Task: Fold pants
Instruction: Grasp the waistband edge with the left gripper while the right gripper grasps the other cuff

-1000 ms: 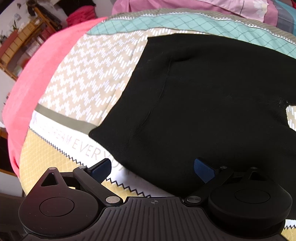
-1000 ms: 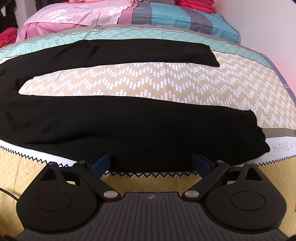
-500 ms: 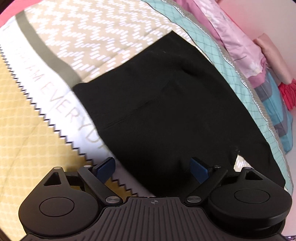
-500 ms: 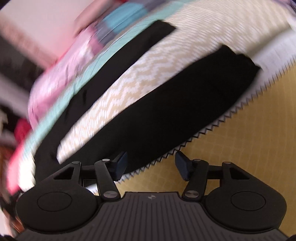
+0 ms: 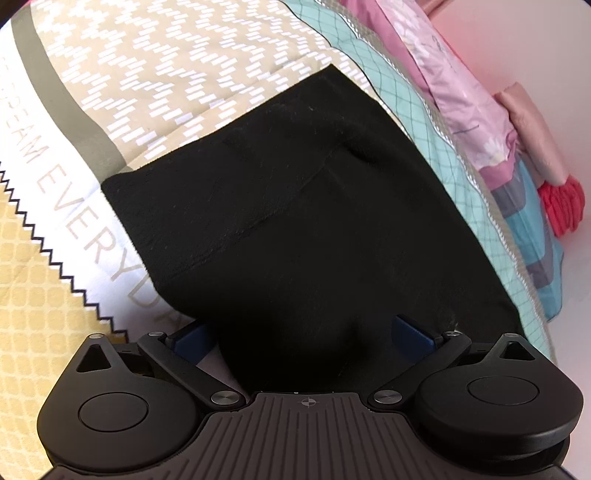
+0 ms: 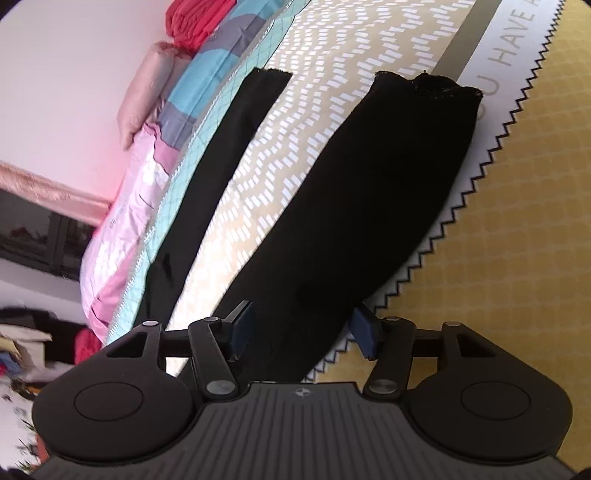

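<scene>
Black pants [image 5: 295, 206] lie spread flat on a patterned bed cover. The left wrist view shows the waist end, with the waistband edge at the left. My left gripper [image 5: 301, 334] is open, its blue pads either side of a bulge of the black cloth at the near edge. The right wrist view shows both legs: the near leg [image 6: 369, 206] runs to a frayed hem, the far leg [image 6: 221, 155] lies apart from it. My right gripper [image 6: 303, 330] is open, its blue pads straddling the near leg's edge.
The bed cover [image 5: 155, 74] has beige zigzag, a white lettered band and a yellow field [image 6: 517, 258]. Pink and blue bedding [image 5: 480, 122] and a red bundle [image 6: 199, 18] lie along the far side by the wall. Dark furniture [image 6: 33, 229] stands at the left.
Both grippers have rolled sideways and come down to the pants. The cloth now sits between each gripper's pads. The right jaws have narrowed.
</scene>
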Tool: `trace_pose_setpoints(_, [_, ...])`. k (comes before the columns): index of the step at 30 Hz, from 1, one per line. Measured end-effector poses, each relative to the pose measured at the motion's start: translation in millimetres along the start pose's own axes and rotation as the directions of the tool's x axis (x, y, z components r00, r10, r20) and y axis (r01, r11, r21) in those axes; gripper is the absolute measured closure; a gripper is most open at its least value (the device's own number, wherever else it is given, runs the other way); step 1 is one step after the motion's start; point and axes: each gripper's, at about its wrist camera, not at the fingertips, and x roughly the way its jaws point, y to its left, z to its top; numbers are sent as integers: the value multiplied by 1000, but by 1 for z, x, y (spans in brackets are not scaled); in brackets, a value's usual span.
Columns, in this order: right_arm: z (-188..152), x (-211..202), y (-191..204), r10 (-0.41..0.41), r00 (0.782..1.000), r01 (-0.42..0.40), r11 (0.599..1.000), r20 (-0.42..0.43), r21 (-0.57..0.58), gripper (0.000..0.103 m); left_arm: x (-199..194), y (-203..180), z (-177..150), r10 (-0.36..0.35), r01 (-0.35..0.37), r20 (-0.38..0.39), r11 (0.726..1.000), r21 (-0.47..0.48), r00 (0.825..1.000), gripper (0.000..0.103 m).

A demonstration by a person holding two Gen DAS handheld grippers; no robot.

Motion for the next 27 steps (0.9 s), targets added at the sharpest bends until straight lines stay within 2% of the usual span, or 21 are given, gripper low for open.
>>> trace_pose_setpoints(3, [3, 0, -4, 15, 1000, -15, 999, 5, 40, 40, -2, 1, 0, -9, 9, 1, 1000, -11, 1000, 0])
trace_pose_setpoints(7, [-3, -8, -7, 12, 1000, -12, 1000, -18, 19, 43, -11, 8, -6, -27, 27, -15, 999, -24, 1000, 0])
trace_pose_setpoints(9, [-6, -8, -7, 22, 1000, -22, 1000, -13, -7, 41, -10, 13, -9, -42, 41, -20, 999, -34, 999, 0])
trace_pose_setpoints(12, [-5, -3, -4, 51, 999, -51, 999, -7, 6, 31, -8, 9, -8, -36, 35, -21, 999, -22, 999, 0])
trace_pose_setpoints(14, [-3, 2, 1, 49, 999, -49, 999, -8, -16, 31, -6, 5, -5, -29, 29, -22, 1000, -5, 999, 0])
trace_pose_setpoints(15, [-2, 3, 3, 42, 999, -42, 999, -9, -26, 34, -5, 3, -4, -23, 23, -21, 1000, 1, 1000, 0])
trace_pose_setpoints(16, [-2, 4, 5, 18, 1000, -19, 999, -10, -37, 50, -4, 1, -4, -20, 20, -18, 1000, 5, 1000, 0])
trace_pose_setpoints(17, [-2, 4, 6, -14, 1000, 14, 999, -12, -50, 71, -3, -1, -3, -14, 14, -16, 1000, 8, 1000, 0])
trace_pose_setpoints(19, [-2, 4, 2, -48, 999, 47, 998, -24, -49, 91, 3, -1, -3, -11, 11, -40, 1000, 5, 999, 19])
trace_pose_setpoints(22, [-3, 3, -6, -30, 999, 30, 999, -28, -14, 93, 5, 1, -5, -3, 3, -43, 1000, -7, 999, 16])
trace_pose_setpoints(25, [2, 6, 4, -53, 998, 51, 997, -36, -60, 94, 1, -4, 1, -12, 11, -33, 1000, -5, 999, 26])
trace_pose_setpoints(27, [8, 5, 13, -38, 999, 35, 996, -30, -84, 95, -6, -10, 9, -51, 51, -12, 999, -5, 999, 27])
